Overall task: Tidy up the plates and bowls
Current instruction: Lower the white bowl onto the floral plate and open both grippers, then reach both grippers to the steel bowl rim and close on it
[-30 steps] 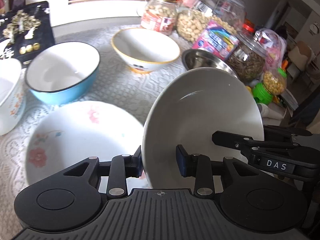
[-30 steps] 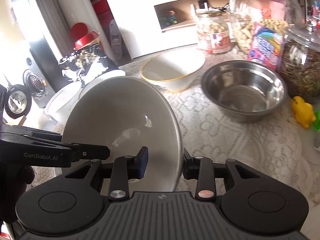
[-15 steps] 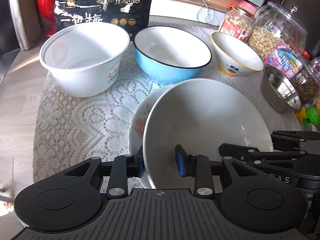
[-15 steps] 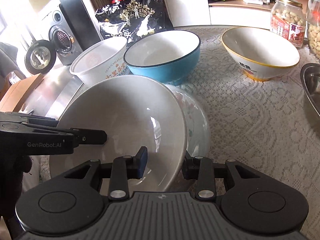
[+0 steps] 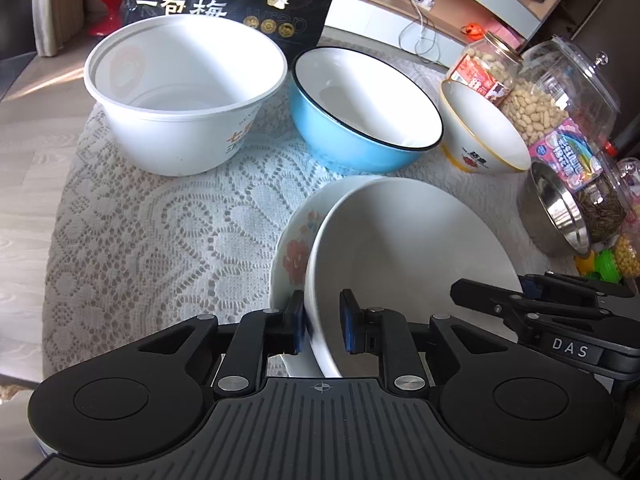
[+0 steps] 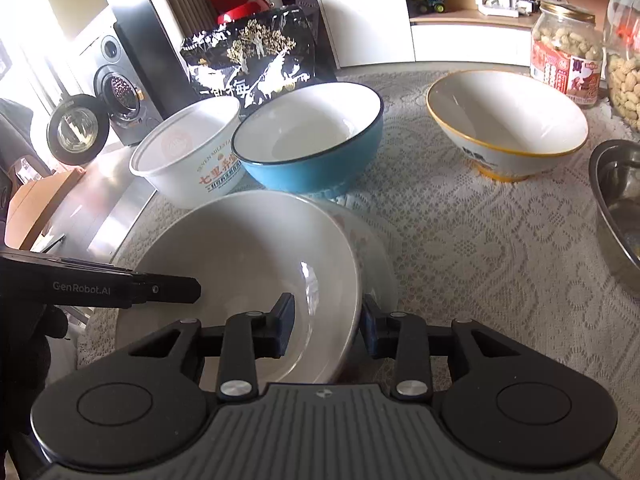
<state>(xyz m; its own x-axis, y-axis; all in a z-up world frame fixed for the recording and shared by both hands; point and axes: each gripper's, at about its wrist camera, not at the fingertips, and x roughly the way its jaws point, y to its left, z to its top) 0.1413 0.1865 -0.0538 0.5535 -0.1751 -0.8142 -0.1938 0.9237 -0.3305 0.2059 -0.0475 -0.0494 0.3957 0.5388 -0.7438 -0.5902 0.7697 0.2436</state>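
Slip risk first: white bowl [image 5: 408, 248] sits low-centre in both views, tilted over the floral plate [image 5: 294, 248], w/ my left gripper [image 5: 322, 326] pinching its left rim and my right gripper [image 6: 326, 326] straddling the opposite rim, pads looking a bit slack, so it could drop and chip the plate. Outward, paper tub [image 5: 180, 92] upper left, blue bowl [image 5: 364, 108], yellow-rimmed bowl [image 5: 484, 132] and steel bowl [image 5: 556, 208] at right all look empty; jars [image 5: 556, 92] upper right hold peanuts.

White cabinet [image 6: 360, 12], wood shelf [image 6: 500, 16], speaker [image 6: 124, 92], sunlit floor [image 5: 24, 184].
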